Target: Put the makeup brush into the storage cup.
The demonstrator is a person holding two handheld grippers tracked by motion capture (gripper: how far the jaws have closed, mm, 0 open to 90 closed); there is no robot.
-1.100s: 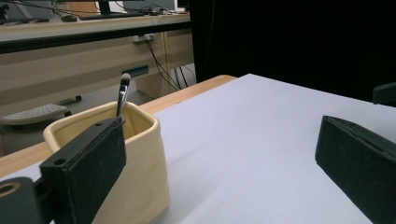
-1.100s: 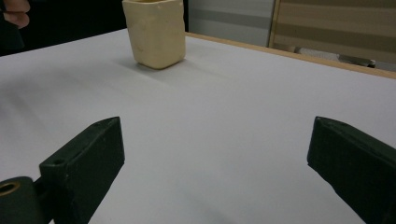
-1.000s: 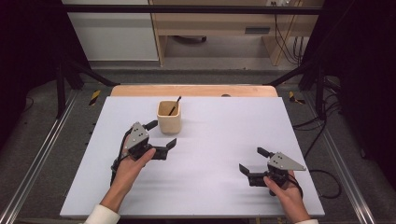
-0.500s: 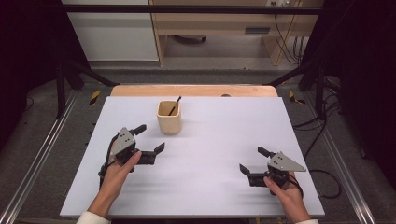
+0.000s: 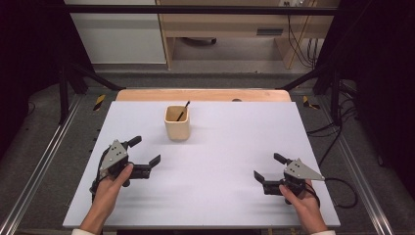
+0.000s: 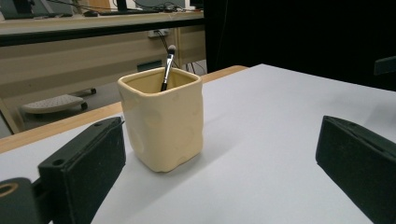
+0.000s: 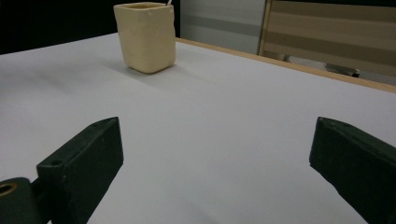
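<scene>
Seen from above, left to right. At left, left gripper [image 5: 146, 152] low over the white table [image 5: 230, 147], jaws spread wide, grasping nothing, aimed toward the cup. Near centre, toward the far edge, cup [image 5: 177, 122]: cream, squarish, softly dimpled walls with a dull glaze, probably ceramic, standing upright. Inside, a thin black brush [image 5: 182, 111] leaning on the rim, small soft tip poking out above; lower end hidden in the cup. At right, right gripper [image 5: 266, 167] resting near the table's front edge, well apart from the cup, jaws likewise released and empty.

Along the left gripper's own black, blocky jaws, cup [image 6: 162, 122] close ahead, nearer the left jaw, brush [image 6: 167, 69] slanting up from it. Along the right gripper's jaws, cup [image 7: 145, 36] far off, bare matt table [image 7: 210, 140] between.

Likely step: brush seated in the cup, nothing held, hands apart from it. Next move, if any: reaching back in with the left gripper, needing a fine pinch on the thin stem without tipping the cup.
</scene>
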